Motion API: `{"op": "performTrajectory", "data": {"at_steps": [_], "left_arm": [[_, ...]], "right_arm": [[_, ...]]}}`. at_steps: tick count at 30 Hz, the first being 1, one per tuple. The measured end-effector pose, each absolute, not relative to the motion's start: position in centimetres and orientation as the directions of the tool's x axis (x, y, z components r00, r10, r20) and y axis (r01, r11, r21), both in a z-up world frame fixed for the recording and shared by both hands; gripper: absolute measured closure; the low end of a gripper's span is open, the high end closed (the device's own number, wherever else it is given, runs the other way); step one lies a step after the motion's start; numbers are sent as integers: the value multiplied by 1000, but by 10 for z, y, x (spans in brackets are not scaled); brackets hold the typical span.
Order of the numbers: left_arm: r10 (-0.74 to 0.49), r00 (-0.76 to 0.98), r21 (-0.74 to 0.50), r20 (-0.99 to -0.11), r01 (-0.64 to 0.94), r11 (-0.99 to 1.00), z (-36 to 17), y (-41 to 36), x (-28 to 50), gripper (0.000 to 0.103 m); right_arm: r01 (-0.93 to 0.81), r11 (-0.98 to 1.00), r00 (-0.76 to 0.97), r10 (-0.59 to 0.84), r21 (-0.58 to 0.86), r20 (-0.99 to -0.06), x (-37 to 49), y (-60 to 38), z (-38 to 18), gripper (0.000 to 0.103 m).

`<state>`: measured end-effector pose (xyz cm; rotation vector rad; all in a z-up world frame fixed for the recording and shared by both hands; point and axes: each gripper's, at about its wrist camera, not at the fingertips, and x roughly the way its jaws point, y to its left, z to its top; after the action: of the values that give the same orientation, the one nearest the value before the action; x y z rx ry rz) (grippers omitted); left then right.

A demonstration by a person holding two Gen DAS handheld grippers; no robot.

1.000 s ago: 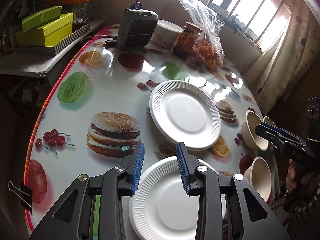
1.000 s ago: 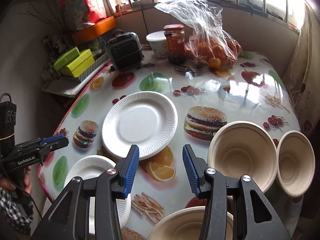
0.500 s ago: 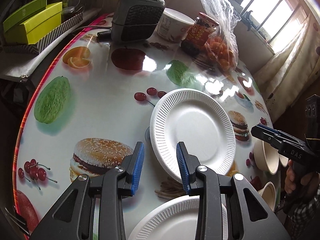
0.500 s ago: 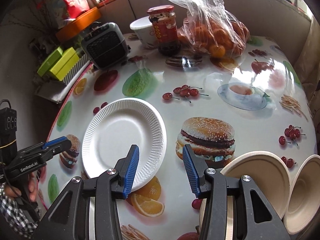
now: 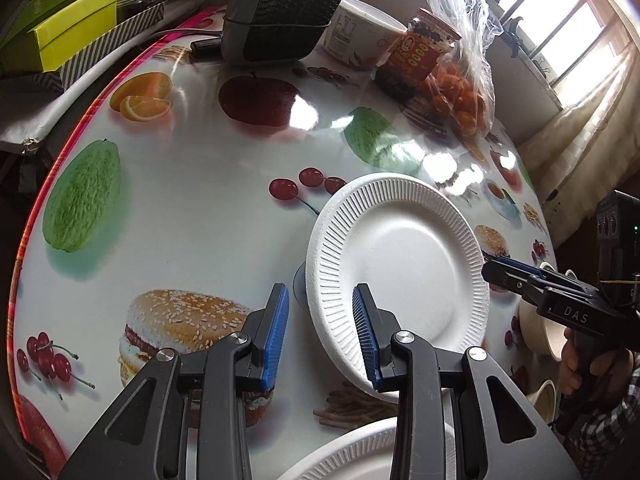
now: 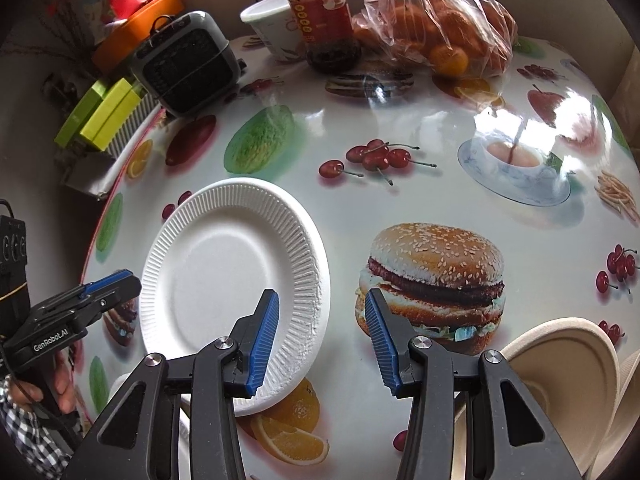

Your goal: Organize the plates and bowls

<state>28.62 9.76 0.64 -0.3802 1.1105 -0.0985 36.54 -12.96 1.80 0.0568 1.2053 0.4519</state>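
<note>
A white ribbed paper plate (image 5: 400,276) lies on the fruit-print table; it also shows in the right wrist view (image 6: 232,280). My left gripper (image 5: 320,336) is open, its jaws straddling the plate's near left rim. My right gripper (image 6: 320,340) is open, its jaws either side of the plate's right rim. A second white plate (image 5: 372,456) lies nearer, under the left gripper. Beige bowls (image 6: 560,368) sit at the right table edge, also seen in the left wrist view (image 5: 540,332).
At the table's back stand a grey heater (image 6: 188,64), a white tub (image 6: 276,28), a red-labelled jar (image 6: 324,12) and a bag of oranges (image 6: 436,28). Yellow-green boxes (image 5: 68,28) lie on a shelf beyond the table's left edge (image 5: 60,160).
Both grippers have moved forward and down towards the far plate. The plate now sits between them, much closer, and the near plate and bowls have slid to the frame edges.
</note>
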Motion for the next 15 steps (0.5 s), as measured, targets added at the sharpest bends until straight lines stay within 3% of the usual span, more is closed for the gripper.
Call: {"op": "performTrajectory", "data": {"at_steps": [6,15], "left_arm": [[-263,440,-347,-858,-122,930,2,96,289,69],[-262,440,-344,-859,-117,932,2,94,291,85]], "right_arm": [[-309,904,261,379,295,-888,367,-127,12,63],[-311,900,249,387,305,-888,367,-126,8,76]]}}
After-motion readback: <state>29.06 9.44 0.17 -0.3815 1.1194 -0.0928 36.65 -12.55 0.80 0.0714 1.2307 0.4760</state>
